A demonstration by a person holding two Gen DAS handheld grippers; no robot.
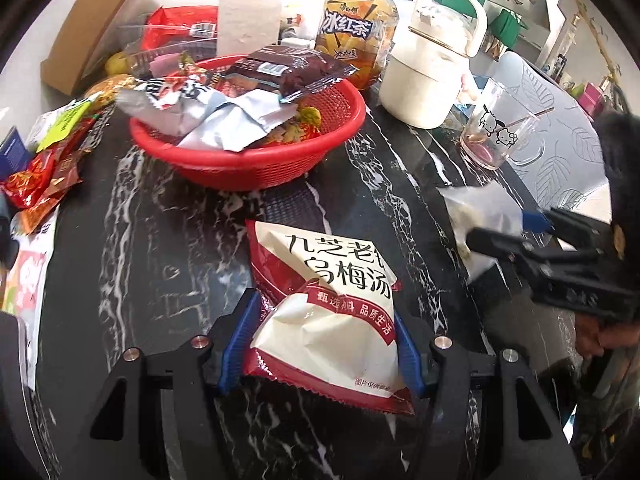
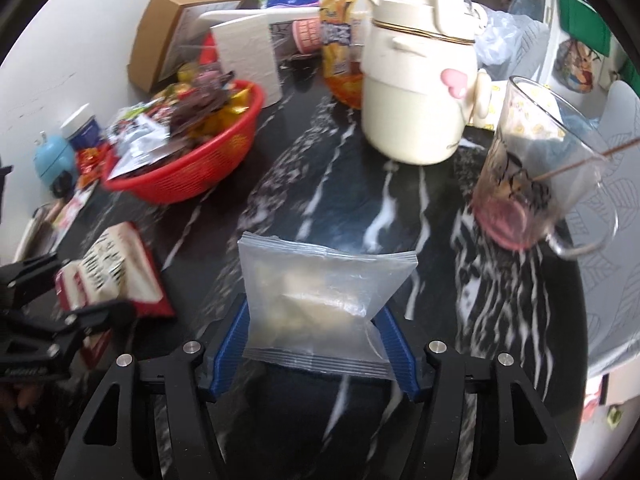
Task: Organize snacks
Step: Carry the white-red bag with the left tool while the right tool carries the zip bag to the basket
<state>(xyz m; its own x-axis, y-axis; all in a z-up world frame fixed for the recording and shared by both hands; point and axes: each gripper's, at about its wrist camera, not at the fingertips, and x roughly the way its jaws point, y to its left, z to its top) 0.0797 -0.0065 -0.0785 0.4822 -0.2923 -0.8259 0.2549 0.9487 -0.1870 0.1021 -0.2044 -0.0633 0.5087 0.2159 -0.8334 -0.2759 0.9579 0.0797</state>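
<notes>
My left gripper (image 1: 322, 336) is shut on a red and white snack packet (image 1: 324, 304) with Chinese print, held just over the black marble table (image 1: 168, 264). My right gripper (image 2: 314, 338) is shut on a clear plastic snack bag (image 2: 320, 300) with pale contents. The right gripper also shows at the right of the left wrist view (image 1: 516, 232), holding that bag (image 1: 480, 216). The left gripper (image 2: 60, 320) and its packet (image 2: 108, 268) show at the left of the right wrist view. A red basket (image 1: 248, 160) heaped with snack packets stands beyond, also in the right wrist view (image 2: 188, 176).
A cream kettle (image 1: 428, 76) (image 2: 420, 92), an iced tea bottle (image 1: 356, 28) and a glass mug (image 1: 500, 132) (image 2: 532, 168) stand at the back right. Loose snack packets (image 1: 44, 176) lie at the left edge. A cardboard box (image 1: 88, 24) and white block (image 1: 248, 20) stand behind the basket.
</notes>
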